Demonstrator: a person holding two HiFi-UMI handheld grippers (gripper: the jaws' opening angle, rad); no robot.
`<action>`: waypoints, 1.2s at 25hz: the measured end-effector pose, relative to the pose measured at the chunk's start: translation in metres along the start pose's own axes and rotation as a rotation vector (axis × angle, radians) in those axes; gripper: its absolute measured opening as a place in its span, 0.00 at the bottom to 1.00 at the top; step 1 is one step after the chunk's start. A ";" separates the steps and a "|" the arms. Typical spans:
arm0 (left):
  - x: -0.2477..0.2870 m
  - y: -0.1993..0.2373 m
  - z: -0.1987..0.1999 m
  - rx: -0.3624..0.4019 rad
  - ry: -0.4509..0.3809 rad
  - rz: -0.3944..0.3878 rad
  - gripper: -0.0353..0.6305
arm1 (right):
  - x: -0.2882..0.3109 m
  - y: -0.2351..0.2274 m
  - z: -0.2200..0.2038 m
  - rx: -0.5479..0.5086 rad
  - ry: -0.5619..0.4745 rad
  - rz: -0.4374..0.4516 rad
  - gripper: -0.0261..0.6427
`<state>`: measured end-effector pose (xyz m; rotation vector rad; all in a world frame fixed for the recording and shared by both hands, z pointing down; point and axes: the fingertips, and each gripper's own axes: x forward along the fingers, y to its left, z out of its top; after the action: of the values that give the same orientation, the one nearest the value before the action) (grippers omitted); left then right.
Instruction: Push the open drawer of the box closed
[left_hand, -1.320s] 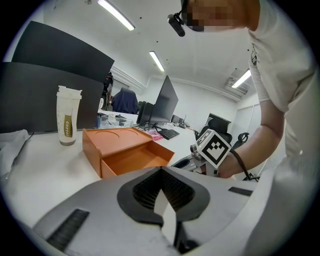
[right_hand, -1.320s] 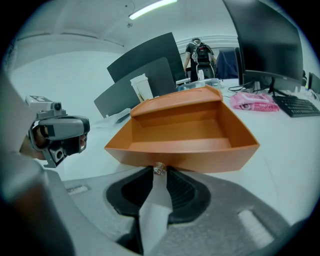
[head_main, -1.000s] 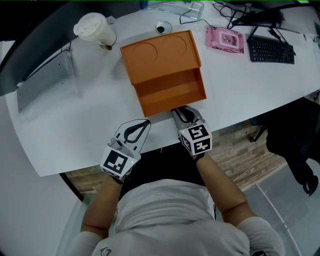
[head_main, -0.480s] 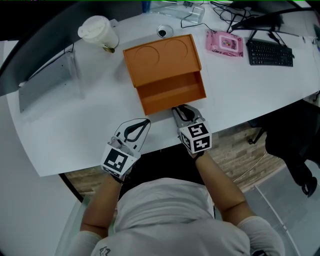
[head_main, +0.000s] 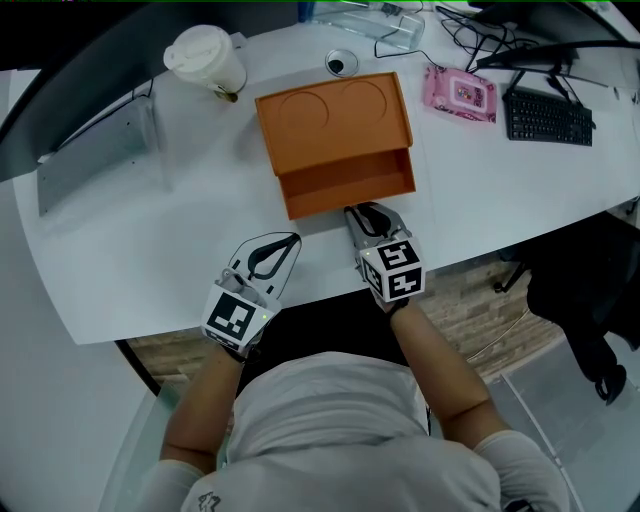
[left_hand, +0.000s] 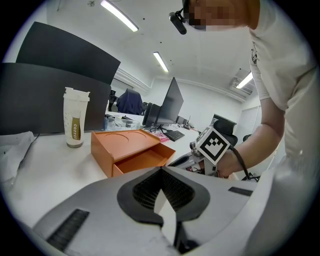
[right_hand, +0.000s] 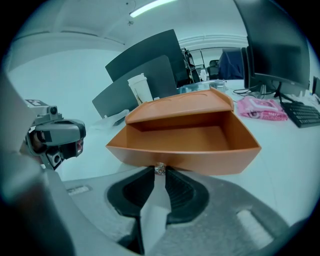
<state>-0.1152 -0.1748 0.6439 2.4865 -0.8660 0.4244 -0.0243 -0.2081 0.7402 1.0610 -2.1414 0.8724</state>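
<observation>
An orange box (head_main: 330, 110) with two round recesses in its lid stands on the white table (head_main: 150, 260). Its drawer (head_main: 345, 180) sticks out toward me, partly open and empty (right_hand: 185, 137). My right gripper (head_main: 352, 212) is at the middle of the drawer front, and its tips (right_hand: 160, 172) are shut on the small metal knob (right_hand: 160, 168). My left gripper (head_main: 295, 240) rests on the table left of the drawer, apart from the box, tips (left_hand: 161, 170) together with nothing between them.
A lidded paper cup (head_main: 205, 58) stands behind the box on the left. A pink packet (head_main: 462, 90) and a black keyboard (head_main: 548, 118) lie at the back right. A grey metal stand (head_main: 95, 165) is on the left. The table's near edge runs just under both grippers.
My right gripper has moved away from me toward the box, and the drawer has slid partly in. The left gripper has stayed where it was.
</observation>
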 end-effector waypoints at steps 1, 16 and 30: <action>0.000 0.001 0.001 -0.003 -0.001 0.002 0.05 | 0.001 0.000 0.002 -0.002 0.000 0.001 0.14; 0.017 0.015 0.018 -0.031 -0.004 0.030 0.05 | 0.017 -0.010 0.025 -0.006 0.010 0.032 0.14; 0.031 0.033 0.029 -0.040 -0.008 0.052 0.05 | 0.035 -0.018 0.048 -0.020 0.015 0.052 0.14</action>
<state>-0.1090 -0.2281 0.6440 2.4349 -0.9351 0.4104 -0.0373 -0.2686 0.7413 0.9897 -2.1697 0.8778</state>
